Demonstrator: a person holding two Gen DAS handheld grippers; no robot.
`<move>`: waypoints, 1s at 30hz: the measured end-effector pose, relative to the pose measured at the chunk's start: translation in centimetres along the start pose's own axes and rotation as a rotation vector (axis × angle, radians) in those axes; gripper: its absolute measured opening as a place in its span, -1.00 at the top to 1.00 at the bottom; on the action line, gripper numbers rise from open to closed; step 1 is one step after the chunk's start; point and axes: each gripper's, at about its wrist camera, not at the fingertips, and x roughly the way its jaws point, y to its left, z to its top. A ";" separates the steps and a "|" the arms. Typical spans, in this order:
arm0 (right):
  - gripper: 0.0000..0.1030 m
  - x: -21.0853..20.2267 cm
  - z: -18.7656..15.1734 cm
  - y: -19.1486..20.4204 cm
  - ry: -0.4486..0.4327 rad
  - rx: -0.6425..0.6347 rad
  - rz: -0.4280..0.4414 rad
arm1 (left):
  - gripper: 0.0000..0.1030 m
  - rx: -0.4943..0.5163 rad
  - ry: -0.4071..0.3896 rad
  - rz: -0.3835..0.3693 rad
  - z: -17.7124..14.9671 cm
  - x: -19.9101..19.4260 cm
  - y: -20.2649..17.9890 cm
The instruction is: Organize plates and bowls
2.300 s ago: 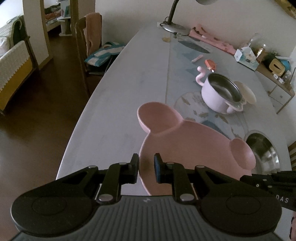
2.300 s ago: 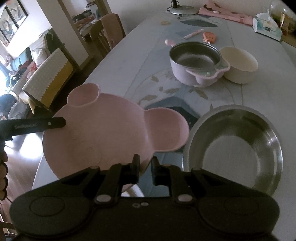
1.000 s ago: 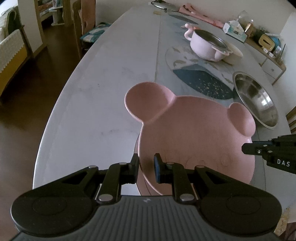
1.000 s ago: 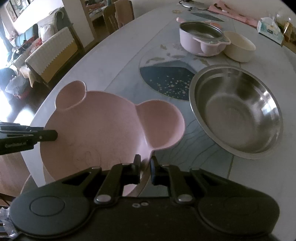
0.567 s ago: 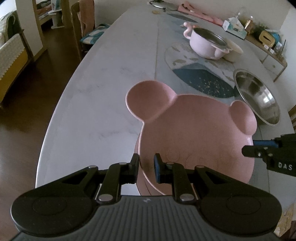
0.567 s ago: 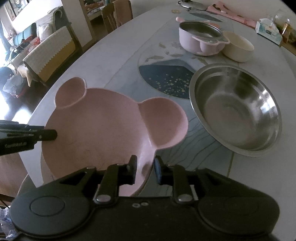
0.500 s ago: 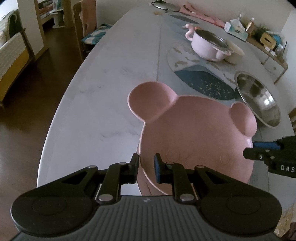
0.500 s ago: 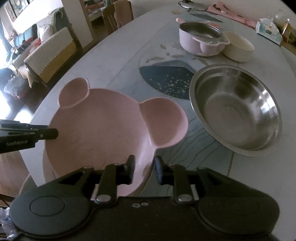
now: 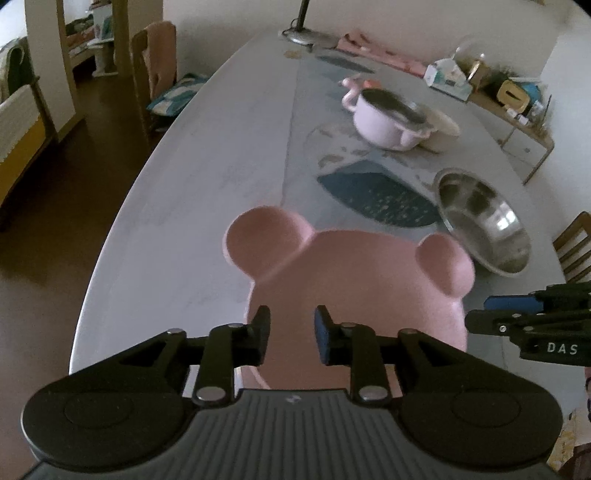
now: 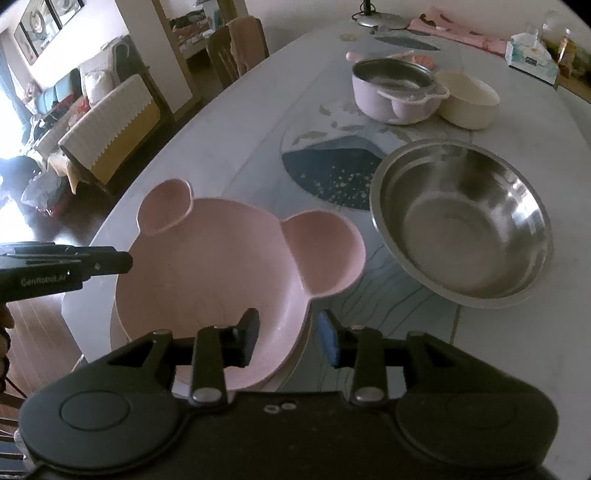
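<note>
A pink bear-shaped plate (image 9: pixel 354 280) (image 10: pixel 221 273) lies on the near end of the marble table, seemingly on another pink plate whose rim shows under it (image 10: pixel 122 332). My left gripper (image 9: pixel 291 336) is open, its fingers just over the plate's near rim. My right gripper (image 10: pixel 288 336) is open at the plate's near right rim, one finger above the plate and one outside it. A steel bowl (image 9: pixel 484 221) (image 10: pixel 461 221) sits to the right. A pink pot (image 9: pixel 388 118) (image 10: pixel 395 92) and a cream bowl (image 10: pixel 467 99) stand farther back.
The table (image 9: pixel 221 155) (image 10: pixel 554 332) has a dark blue mat patch (image 9: pixel 373 195) (image 10: pixel 328 170). A lamp base (image 9: pixel 306 35), pink cloth and tissue box (image 10: pixel 530 55) lie at the far end. Chairs (image 9: pixel 155 66) stand to the left. The table edge is close on the left.
Both grippers opened and let go of the pink plate, which now rests on the table. Both have drawn back slightly.
</note>
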 end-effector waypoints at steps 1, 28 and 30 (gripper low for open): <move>0.27 -0.2 0.1 -0.1 -0.005 0.002 -0.001 | 0.50 0.004 -0.008 -0.006 0.2 -0.1 -0.3; -0.40 -4.1 4.9 -12.0 -0.147 0.049 -0.117 | -0.40 0.130 -0.088 -0.086 8.7 5.2 -13.5; -0.43 -4.0 5.1 -13.5 -0.143 0.058 -0.132 | -0.40 0.132 -0.069 -0.089 9.4 6.6 -14.4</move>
